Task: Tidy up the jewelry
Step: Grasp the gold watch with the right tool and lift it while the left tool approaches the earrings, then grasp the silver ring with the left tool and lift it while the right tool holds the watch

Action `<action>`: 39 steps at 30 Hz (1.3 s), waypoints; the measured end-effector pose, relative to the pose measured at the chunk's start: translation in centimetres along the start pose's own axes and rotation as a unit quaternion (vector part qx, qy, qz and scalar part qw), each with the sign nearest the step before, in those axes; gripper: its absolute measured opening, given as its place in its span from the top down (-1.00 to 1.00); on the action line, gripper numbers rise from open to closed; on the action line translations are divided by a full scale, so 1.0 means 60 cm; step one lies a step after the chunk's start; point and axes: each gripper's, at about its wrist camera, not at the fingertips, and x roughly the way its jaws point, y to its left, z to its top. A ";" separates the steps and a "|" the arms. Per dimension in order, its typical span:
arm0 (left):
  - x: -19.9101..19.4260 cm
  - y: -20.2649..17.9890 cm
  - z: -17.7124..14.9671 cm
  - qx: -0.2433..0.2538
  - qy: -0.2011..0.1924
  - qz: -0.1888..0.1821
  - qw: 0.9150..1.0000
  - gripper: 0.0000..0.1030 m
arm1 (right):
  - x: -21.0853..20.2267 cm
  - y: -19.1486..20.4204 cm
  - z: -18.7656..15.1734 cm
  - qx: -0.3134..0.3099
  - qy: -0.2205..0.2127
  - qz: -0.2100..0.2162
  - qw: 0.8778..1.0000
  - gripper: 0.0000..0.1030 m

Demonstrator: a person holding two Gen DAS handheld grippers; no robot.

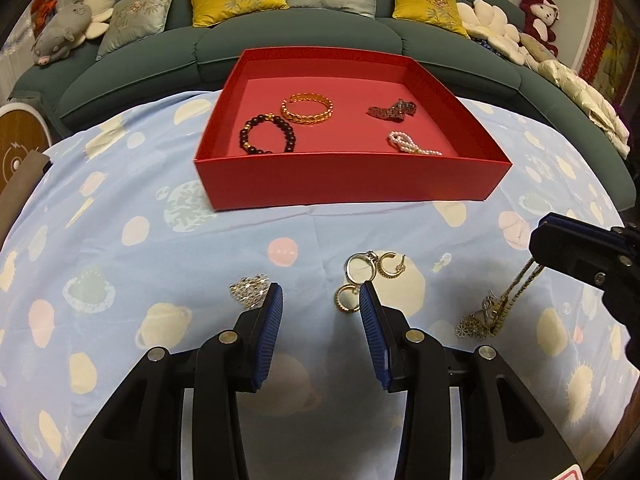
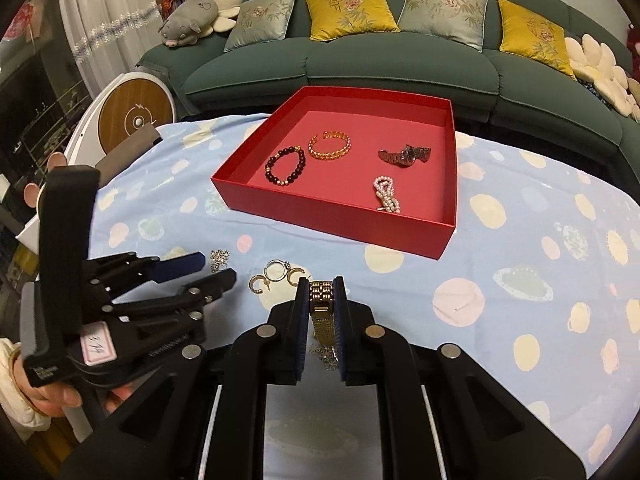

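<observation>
Black gripper arms with blue pads fill the near part of both views. Under them lies the big light-blue cloth with pale spots (image 1: 160, 184), and far behind it is the long green sofa (image 2: 360, 64). On the far part of the cloth sits the square red cardboard box (image 1: 344, 184), and it already holds a dark bead bracelet (image 1: 267, 134), a gold cuff bangle (image 1: 307, 108), a silver watch (image 2: 405, 155) and a little string of pearls (image 2: 386, 194). The right gripper (image 2: 323, 300) has its jaws squeezed on a gold link chain with small flower charms (image 2: 322, 294), lifted so the end hangs down near the cloth. The left gripper (image 1: 320, 300) has its jaws wide apart and holds nothing; it sits low between a sparkly silver piece (image 1: 249, 290) on the left and some gold and silver hoop rings (image 1: 362, 276) on the right. I think the chain goes to the box next. Lift it high so the charms clear the near wall, move slowly so it does not swing, and let go over a bare red spot, away from the pearls.
</observation>
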 end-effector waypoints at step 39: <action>-0.071 0.011 0.079 -0.026 -0.055 -0.017 0.998 0.67 | -0.048 -0.033 0.055 0.027 -0.049 -0.003 0.998 0.79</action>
